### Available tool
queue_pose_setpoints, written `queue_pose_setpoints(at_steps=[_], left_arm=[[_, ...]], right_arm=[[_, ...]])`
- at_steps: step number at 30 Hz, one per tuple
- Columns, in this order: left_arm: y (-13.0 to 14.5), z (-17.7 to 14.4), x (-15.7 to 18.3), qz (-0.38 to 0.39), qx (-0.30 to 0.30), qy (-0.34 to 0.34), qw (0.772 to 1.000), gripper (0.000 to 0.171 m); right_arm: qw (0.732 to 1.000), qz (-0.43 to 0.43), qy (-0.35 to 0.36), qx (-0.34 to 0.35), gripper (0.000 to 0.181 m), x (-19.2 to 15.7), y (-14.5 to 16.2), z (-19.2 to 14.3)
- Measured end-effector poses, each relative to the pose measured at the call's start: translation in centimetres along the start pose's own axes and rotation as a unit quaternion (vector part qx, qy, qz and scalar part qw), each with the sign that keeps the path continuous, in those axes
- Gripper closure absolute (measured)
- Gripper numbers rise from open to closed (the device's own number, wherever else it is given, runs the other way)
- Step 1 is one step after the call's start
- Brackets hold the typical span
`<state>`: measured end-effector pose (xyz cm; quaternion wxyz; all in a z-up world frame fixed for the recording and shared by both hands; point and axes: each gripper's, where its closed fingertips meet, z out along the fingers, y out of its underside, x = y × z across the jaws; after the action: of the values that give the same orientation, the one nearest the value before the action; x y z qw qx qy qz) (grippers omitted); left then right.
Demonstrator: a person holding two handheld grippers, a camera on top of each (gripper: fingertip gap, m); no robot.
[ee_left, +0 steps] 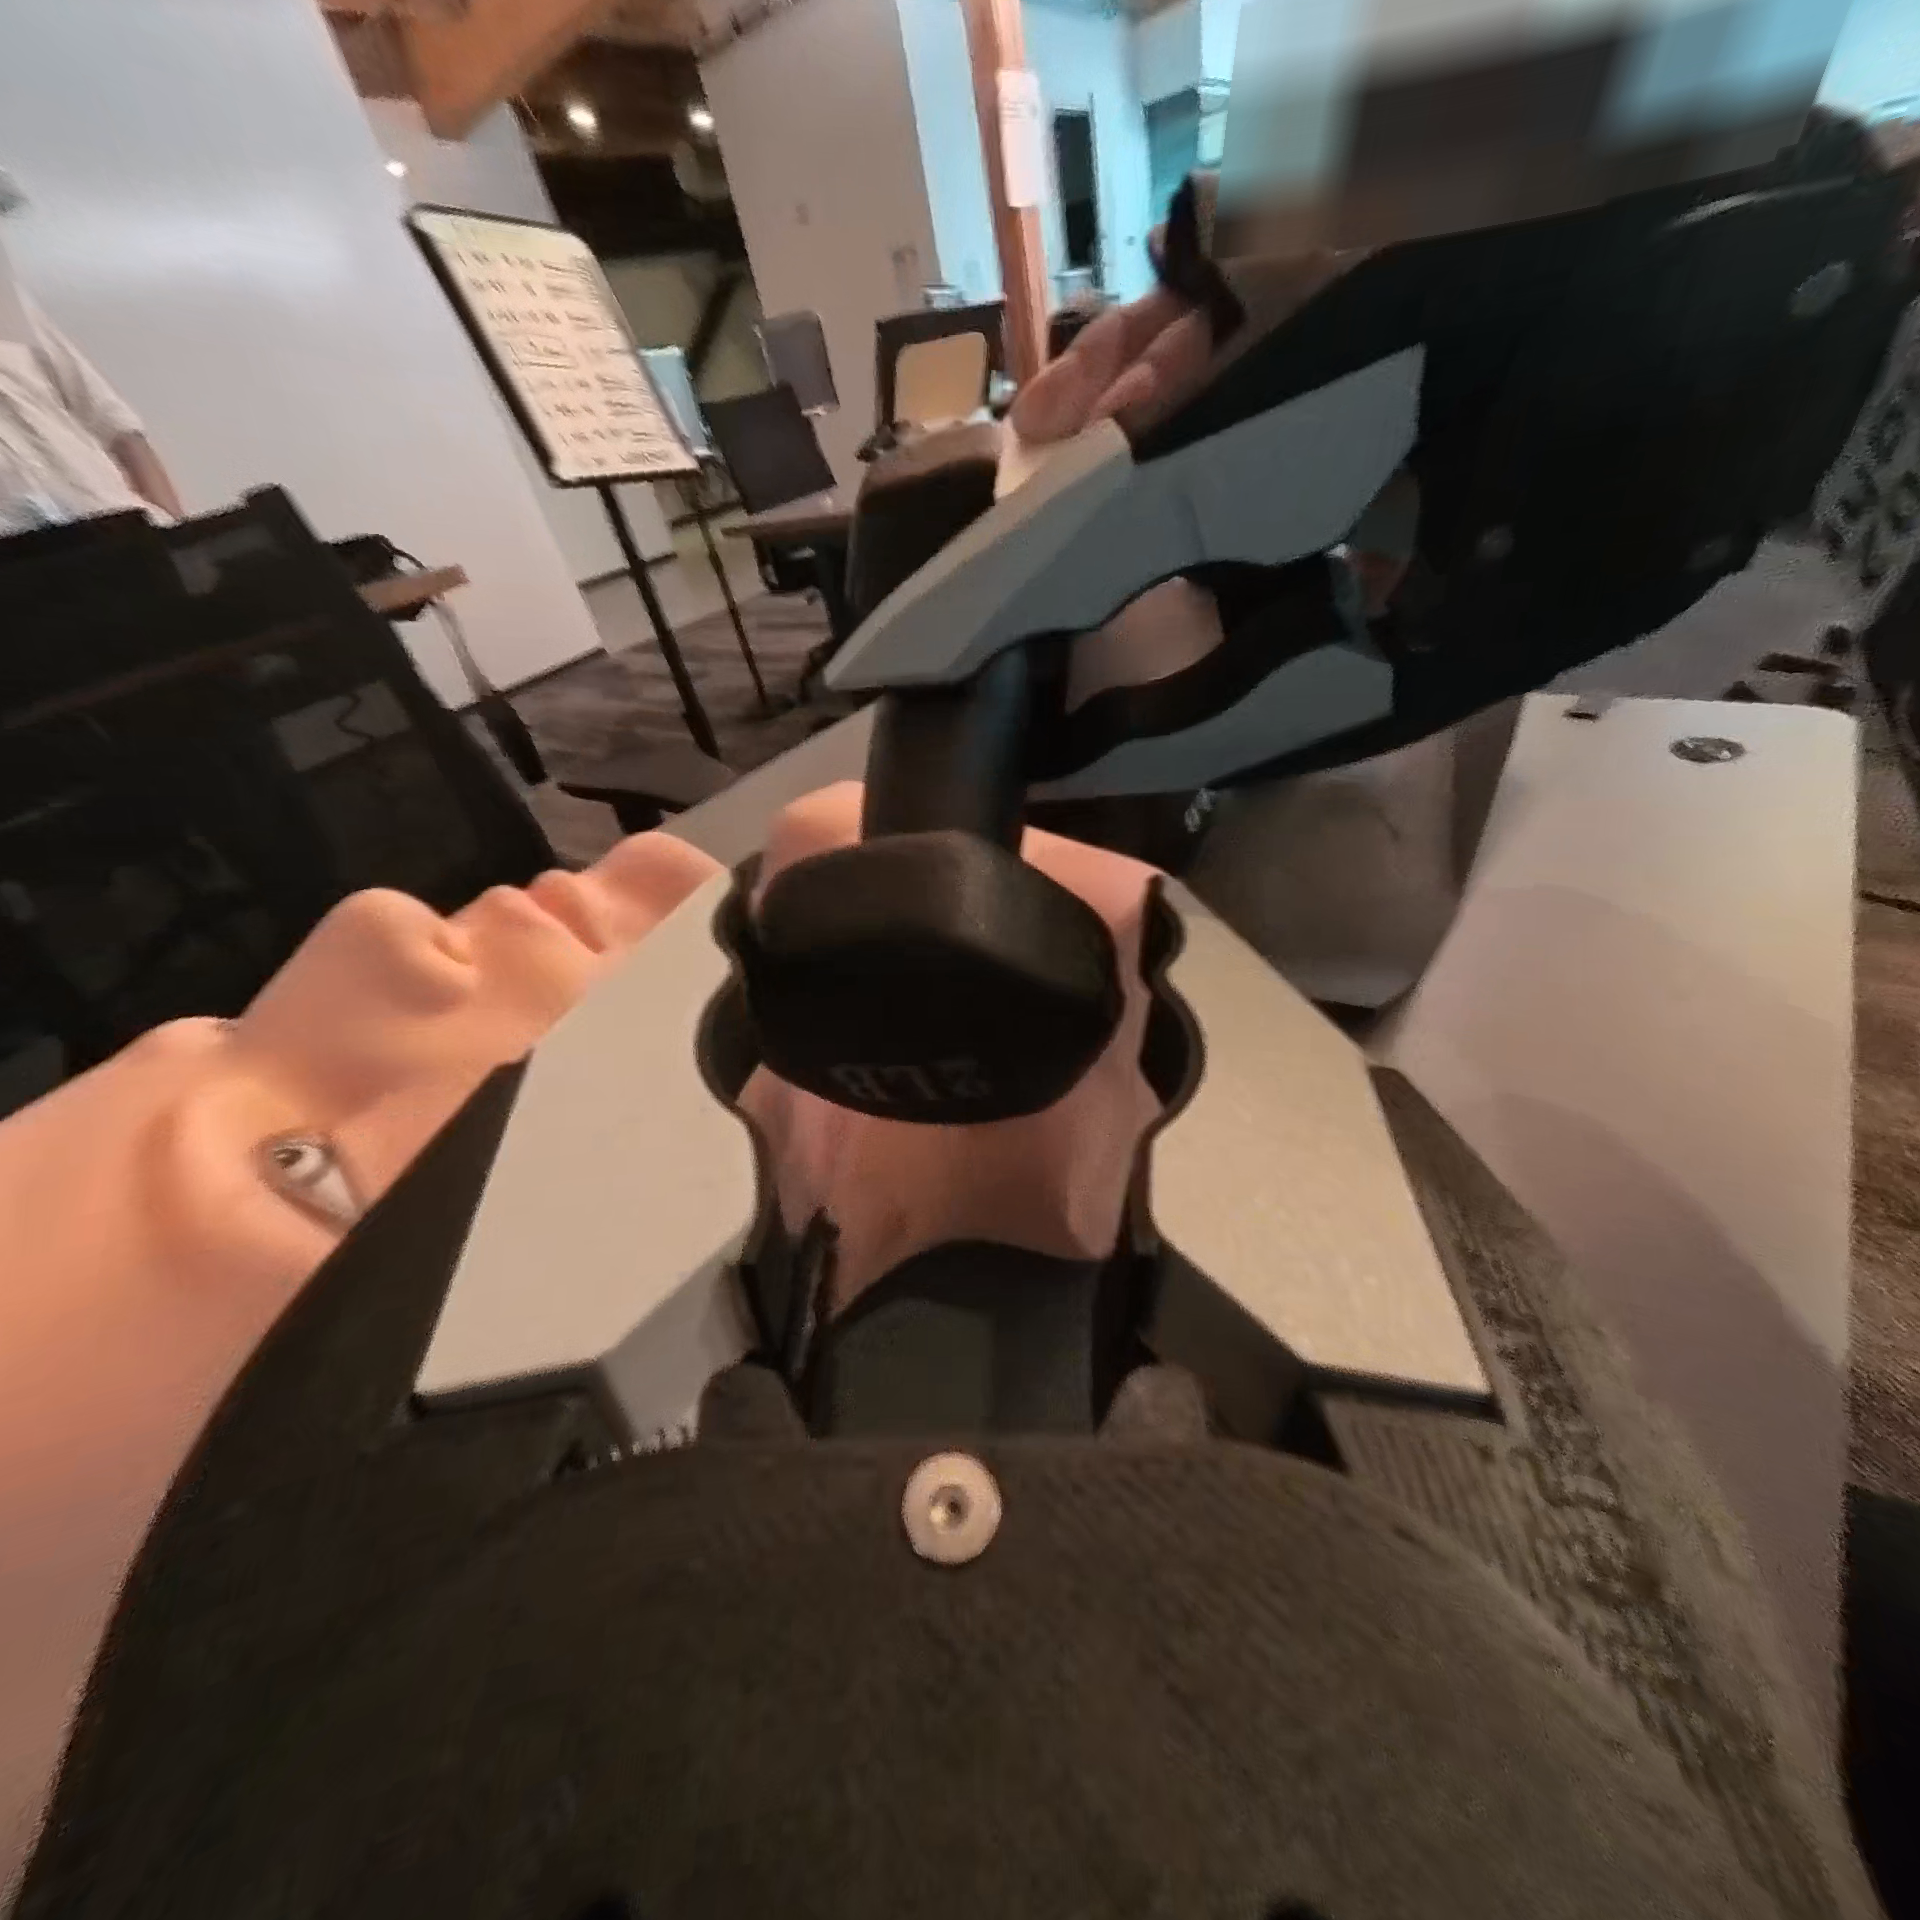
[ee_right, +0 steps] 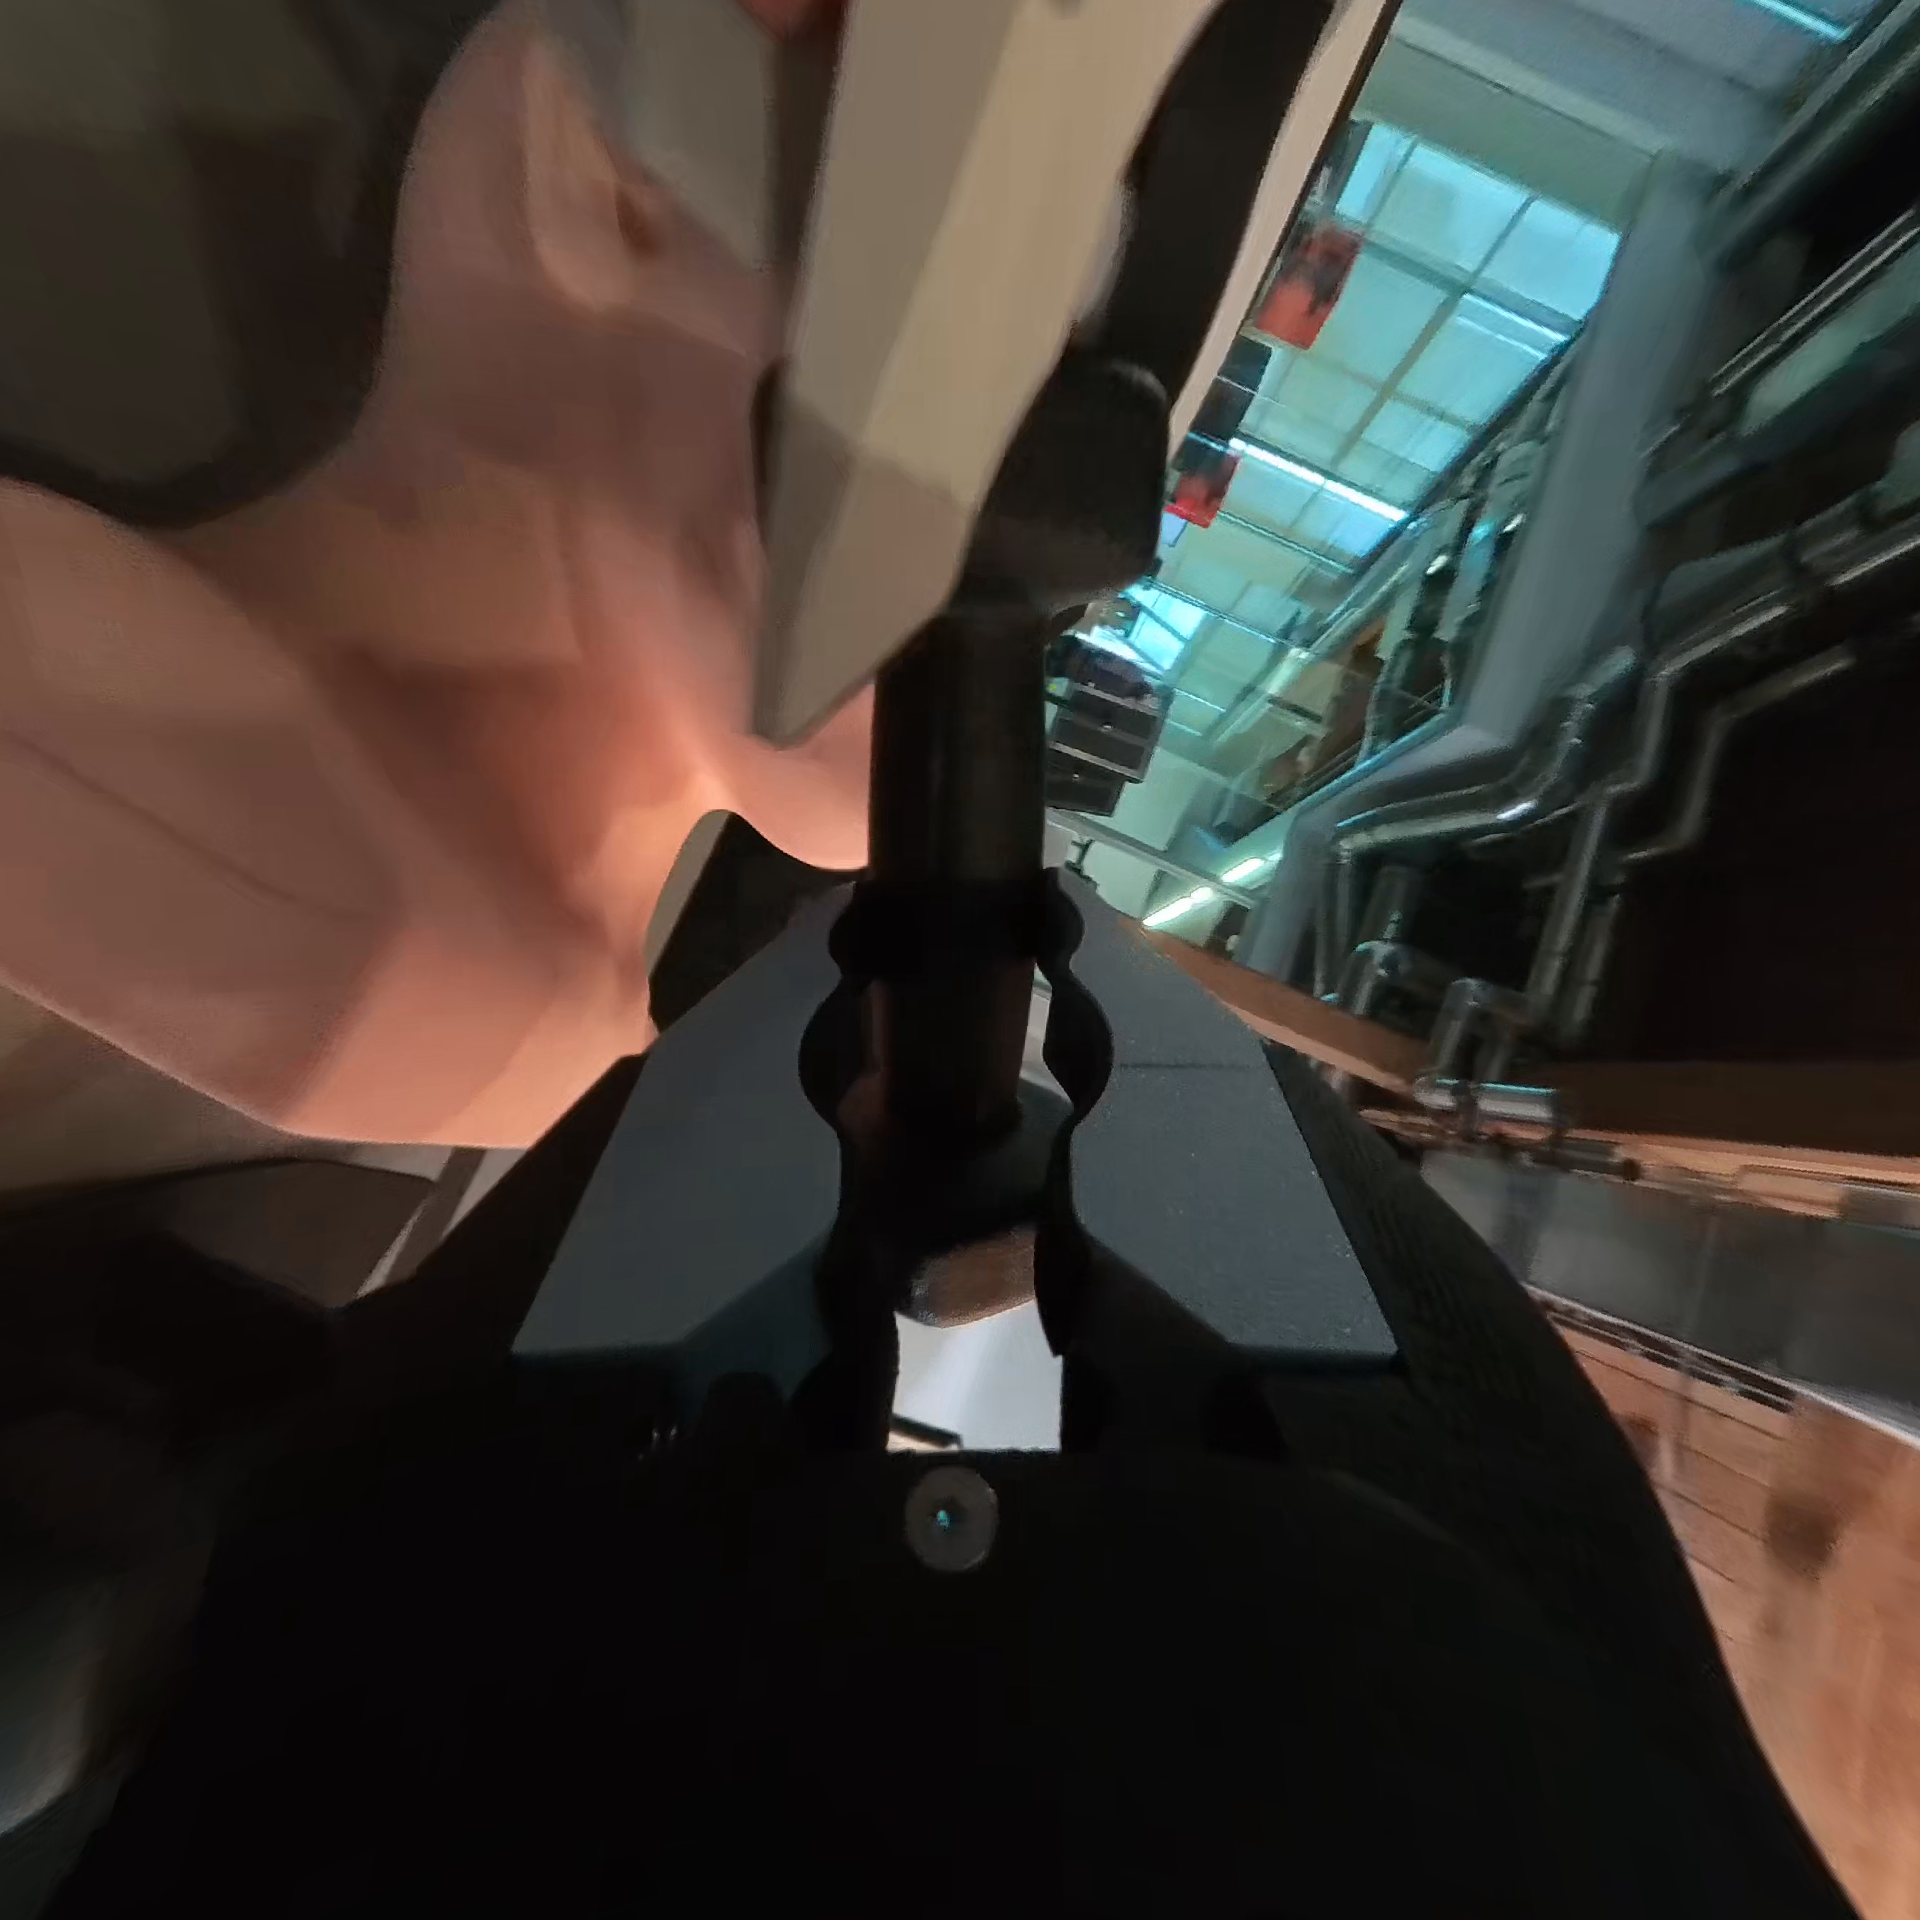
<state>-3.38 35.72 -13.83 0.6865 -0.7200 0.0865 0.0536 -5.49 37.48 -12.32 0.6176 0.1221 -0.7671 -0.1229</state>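
Observation:
A small black dumbbell is held between both grippers above a white table. My left gripper has its grey fingers shut around the near head of the dumbbell; a bare hand lies along its left finger. My right gripper comes in from the upper right and is shut on the dumbbell's handle. In the right wrist view my right gripper clamps the black handle, with the far head beyond it beside the left gripper's pale finger. A hand fills the left.
A whiteboard on a black stand stands at the back left. A black mesh chair is close on the left, with a person behind it. Desks and chairs fill the far room. Ceiling pipes show overhead. Only a small space, under 4 cm, lies between the two pairs of fingers.

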Motion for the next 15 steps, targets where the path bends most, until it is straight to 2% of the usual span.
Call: queue_pose_setpoints(at_steps=[3,10,15], left_arm=[[-0.2,-0.1,0.0,0.015,0.000,-0.034,0.999,0.106],[-1.3,-0.1,-0.3,-0.006,0.055,-0.131,0.990,0.107],[-1.0,0.1,-0.9,0.015,0.052,-0.172,0.984,0.107]], right_arm=[[1.000,-0.015,0.013,-0.001,0.151,0.2,0.0,-0.2],[0.999,-0.021,0.027,-0.005,0.151,0.4,0.3,0.6],[0.999,-0.016,0.032,0.002,0.150,0.0,0.4,1.5]])
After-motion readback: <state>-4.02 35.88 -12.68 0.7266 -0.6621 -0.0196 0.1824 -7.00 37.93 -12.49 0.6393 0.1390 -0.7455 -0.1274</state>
